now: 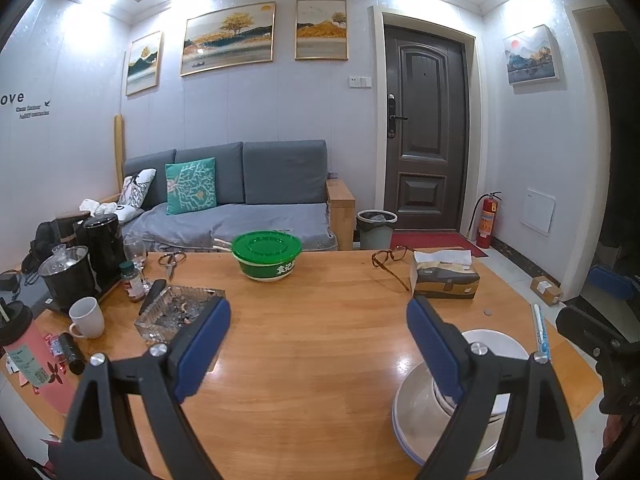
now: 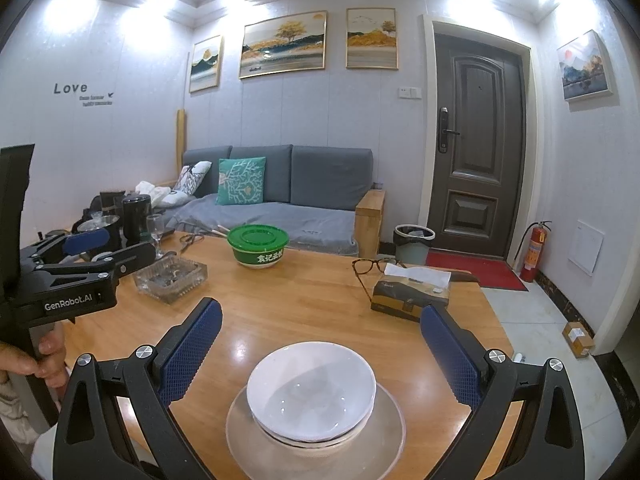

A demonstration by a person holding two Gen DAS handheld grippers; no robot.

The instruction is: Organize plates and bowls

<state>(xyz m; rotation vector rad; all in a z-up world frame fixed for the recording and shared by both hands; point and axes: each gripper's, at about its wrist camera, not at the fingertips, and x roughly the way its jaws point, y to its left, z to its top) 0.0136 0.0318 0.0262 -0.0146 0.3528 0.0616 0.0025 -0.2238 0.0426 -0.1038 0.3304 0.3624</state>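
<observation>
Two white bowls [image 2: 311, 388] sit nested on a pale plate [image 2: 240, 432] near the front of the wooden table [image 2: 304, 304]. My right gripper [image 2: 320, 311] hovers just above this stack, open, its blue pads [image 2: 192, 352] wide on either side and touching nothing. In the left wrist view the same stack [image 1: 496, 346] lies at the lower right, partly hidden behind one finger. My left gripper [image 1: 318, 308] is open over bare table with nothing between its fingers. A green lidded bowl [image 1: 267, 254] stands at the table's far edge.
A glass ashtray [image 1: 180, 312], white mug [image 1: 87, 317], kettles, wine glass and spice jar crowd the left side. Glasses [image 1: 390, 256], a tissue box [image 1: 444, 276] and a pen [image 1: 540, 328] lie to the right. A hand [image 2: 44, 356] holds the left gripper [image 2: 120, 246].
</observation>
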